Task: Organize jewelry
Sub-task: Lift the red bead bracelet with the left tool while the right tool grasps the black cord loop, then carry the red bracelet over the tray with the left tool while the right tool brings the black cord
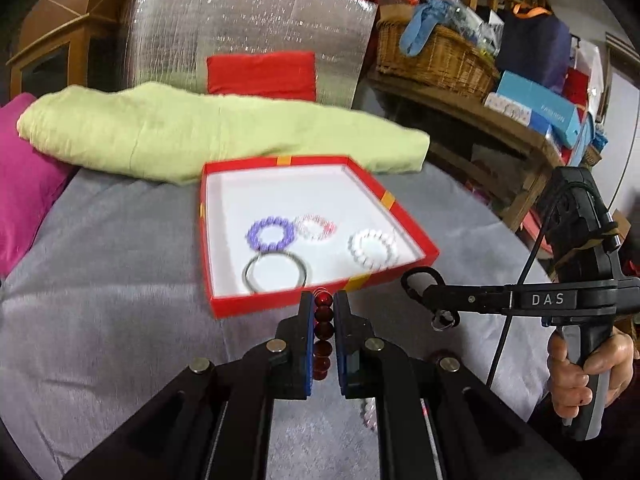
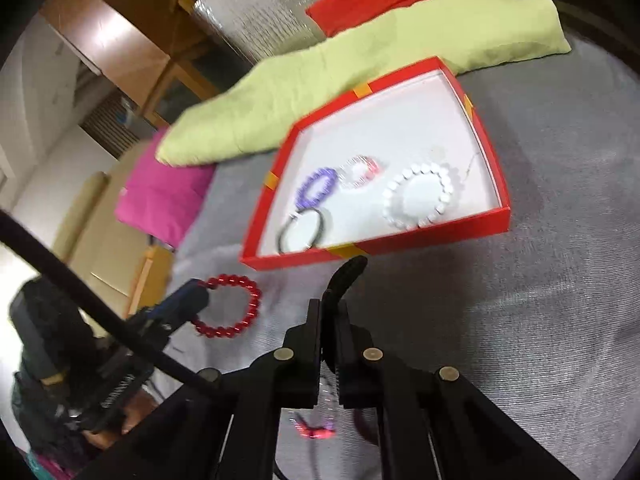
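Left tongs [image 1: 323, 312] are clamped on the red bead bracelet [image 2: 230, 306], and the red box [image 1: 394, 216] sits straight ahead, just past the tips. Right tongs [image 2: 330, 312] pinch a black loop [image 2: 348, 274], equally near.

A folded light-green cloth [image 1: 216, 136] lies across the grey cover [image 1: 100, 320]. Magenta cushion [image 1: 24, 176] at its left end. Wicker basket [image 1: 432, 56] on wooden shelving, well apart.

Left gripper [image 1: 323, 308] jaws clamped; right gripper [image 2: 329, 308] jaws closed, tilted downward.
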A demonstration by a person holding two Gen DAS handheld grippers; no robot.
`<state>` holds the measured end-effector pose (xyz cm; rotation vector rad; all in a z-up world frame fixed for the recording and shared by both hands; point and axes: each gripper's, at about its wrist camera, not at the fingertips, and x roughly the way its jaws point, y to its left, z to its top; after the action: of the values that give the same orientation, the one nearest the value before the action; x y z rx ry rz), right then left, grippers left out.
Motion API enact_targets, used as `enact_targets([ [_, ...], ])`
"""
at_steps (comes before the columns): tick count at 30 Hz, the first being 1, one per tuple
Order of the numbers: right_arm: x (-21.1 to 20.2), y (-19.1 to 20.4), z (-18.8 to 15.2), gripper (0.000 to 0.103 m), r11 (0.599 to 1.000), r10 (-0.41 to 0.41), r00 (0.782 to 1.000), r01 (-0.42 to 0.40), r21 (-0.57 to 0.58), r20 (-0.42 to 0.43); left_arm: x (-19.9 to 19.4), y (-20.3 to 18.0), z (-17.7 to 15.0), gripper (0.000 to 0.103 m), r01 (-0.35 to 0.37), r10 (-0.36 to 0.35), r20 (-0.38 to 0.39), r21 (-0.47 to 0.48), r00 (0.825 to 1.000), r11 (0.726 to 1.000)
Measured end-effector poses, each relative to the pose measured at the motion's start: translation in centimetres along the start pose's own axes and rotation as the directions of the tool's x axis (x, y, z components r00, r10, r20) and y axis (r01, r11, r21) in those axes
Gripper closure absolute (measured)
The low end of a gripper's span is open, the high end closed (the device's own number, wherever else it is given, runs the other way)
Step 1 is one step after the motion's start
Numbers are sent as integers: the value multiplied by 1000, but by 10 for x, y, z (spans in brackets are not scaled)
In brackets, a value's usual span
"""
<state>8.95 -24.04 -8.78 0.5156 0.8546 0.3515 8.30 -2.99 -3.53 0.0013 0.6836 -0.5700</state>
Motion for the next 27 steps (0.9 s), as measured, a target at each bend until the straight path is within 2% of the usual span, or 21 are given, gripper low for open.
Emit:
enact_targets([
  [8,-17,8,12,97,999,33,994,-33,-4,105,5,-7,16,93,33,-33,77,-9,996,999],
  [18,-8,-10,47,97,998,-7,986,-2,56,166,36,-2,43,93,23,-19,115,-38,993,999],
  [22,6,-15,63,97,997,-17,986,4,77,168,56,-3,52,93,12,-9,102,-32,995,999],
  [27,31,-27,86,97,994,-45,984,28,103,171,76,-7,57,93,33,-31,74,-28,997,999],
])
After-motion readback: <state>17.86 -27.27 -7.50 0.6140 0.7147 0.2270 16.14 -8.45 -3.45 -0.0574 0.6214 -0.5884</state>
